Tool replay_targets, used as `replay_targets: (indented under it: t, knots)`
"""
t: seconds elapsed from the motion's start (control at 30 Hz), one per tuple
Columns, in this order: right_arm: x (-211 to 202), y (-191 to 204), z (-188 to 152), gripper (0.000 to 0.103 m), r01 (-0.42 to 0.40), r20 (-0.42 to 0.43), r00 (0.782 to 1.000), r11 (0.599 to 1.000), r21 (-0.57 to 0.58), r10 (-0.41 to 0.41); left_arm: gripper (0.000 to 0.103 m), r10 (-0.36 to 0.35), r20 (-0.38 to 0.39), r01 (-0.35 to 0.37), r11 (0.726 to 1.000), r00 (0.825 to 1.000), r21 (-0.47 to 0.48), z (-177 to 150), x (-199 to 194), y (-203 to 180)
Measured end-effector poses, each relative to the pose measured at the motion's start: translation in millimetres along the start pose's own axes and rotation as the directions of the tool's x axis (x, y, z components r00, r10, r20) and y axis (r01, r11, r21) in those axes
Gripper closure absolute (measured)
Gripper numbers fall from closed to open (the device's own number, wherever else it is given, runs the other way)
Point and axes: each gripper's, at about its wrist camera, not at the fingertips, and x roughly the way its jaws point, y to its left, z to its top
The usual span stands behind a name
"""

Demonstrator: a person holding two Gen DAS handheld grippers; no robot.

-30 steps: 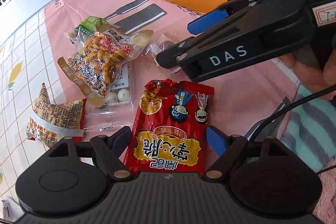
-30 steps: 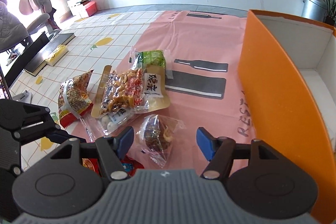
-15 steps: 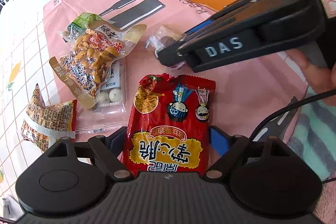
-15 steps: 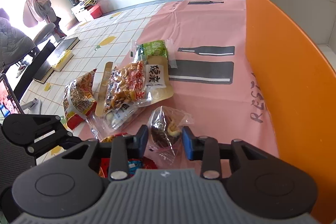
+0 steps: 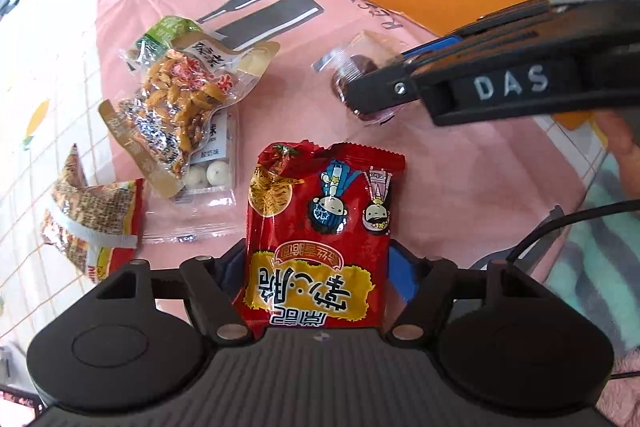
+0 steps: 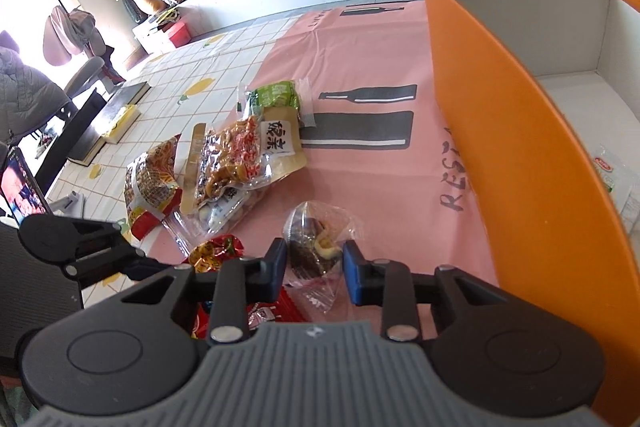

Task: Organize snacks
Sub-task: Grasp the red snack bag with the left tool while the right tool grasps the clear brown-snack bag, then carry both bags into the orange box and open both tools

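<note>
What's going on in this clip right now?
A person is sorting snack packets on a table with a hand-held gripper in each hand. The right gripper has just been closing and now pinches a small clear packet of dark snacks beside the orange box. The left gripper has been closing around the red packet, which lies between its fingers. Other packets lie on the pink mat.

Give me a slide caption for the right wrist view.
Right gripper closing on a clear-wrapped dark snack beside the orange box on the pink mat.
</note>
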Motion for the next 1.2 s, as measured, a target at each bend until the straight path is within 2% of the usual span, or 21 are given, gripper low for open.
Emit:
replay_targets:
  t: [0.27,0.4,0.63,0.77,0.93,1.07,1.2]
  knots:
    - [-36.1,-3.2,4.1,0.076,-0.039,0.07,0.997,0.999,0.022,0.037,0.022,0.022,0.082,-0.013,0.994,0.996,-0.11,1.8,-43.4,4.2]
    - [-65.5,-6.1,8.5,0.076,-0.048,0.128,0.991,0.999,0.023,0.045,0.022,0.012,0.134,0.013,0.984,0.991,-0.179,7.9,-76.3,10.7]
    - [-124.2,-28.3,11.4,0.076,-0.011,0.226,0.974,0.999,0.031,0.003,0.022,0.024,0.197,0.019,0.977,0.98,-0.213,35.3,-115.0,-0.4]
    - [-152.2,-51.0,9.8,0.076,0.031,0.244,0.969,0.998,0.051,-0.042,0.022,-0.007,0.222,0.052,0.978,0.975,-0.2,61.9,-128.8,-19.0]
    - [-180.3,-84.4,13.5,0.076,0.08,0.234,0.968,0.995,0.055,-0.091,0.022,-0.036,0.259,0.074,0.988,0.965,-0.137,109.2,-142.4,-51.6]
    - [-194.4,-110.4,23.1,0.076,0.104,0.203,0.973,0.994,0.04,-0.11,0.022,-0.082,0.257,0.115,0.986,0.963,-0.117,153.8,-133.0,-74.3]
    - [-194.4,-131.1,33.6,0.076,0.125,0.156,0.98,0.992,-0.003,-0.123,0.022,-0.114,0.22,0.14,0.984,0.969,-0.106,191.5,-104.9,-88.1]
